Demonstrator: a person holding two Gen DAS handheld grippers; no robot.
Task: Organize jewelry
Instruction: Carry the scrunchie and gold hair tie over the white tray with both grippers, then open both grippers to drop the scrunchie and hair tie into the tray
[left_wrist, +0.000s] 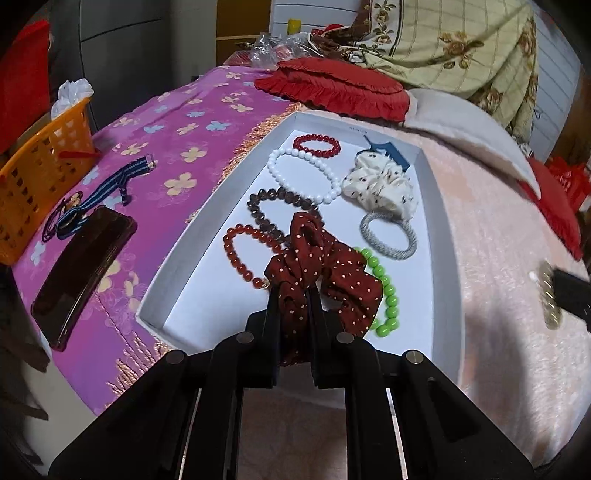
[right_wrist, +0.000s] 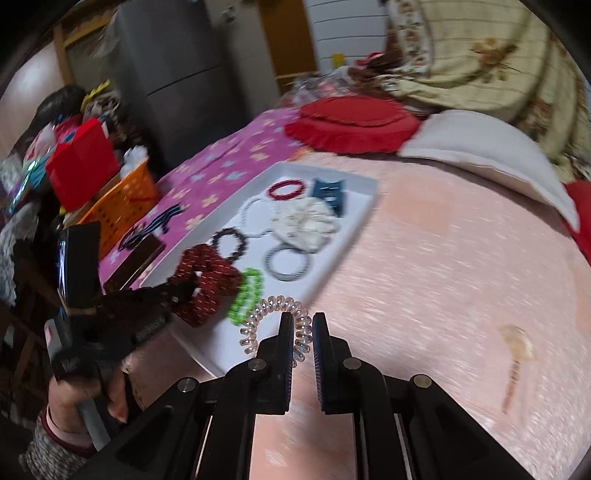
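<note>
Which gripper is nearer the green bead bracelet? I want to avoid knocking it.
Left. The left gripper holds the red scrunchie right beside the green bead bracelet; the right gripper is farther, at the tray's edge.

My left claw (left_wrist: 293, 295) and right claw (right_wrist: 303, 325) are showing matte black fingers on black linkage arms studded with round silver pins. At eight o'clock, my hand (right_wrist: 88, 391) is wearing a speckled grey sleeve with a maroon cuff.

Maroon scrunchie (left_wrist: 325, 273) – white dots; green beads (left_wrist: 384, 291); white tray (left_wrist: 441, 229); magenta floral cloth (left_wrist: 177, 122).
</note>
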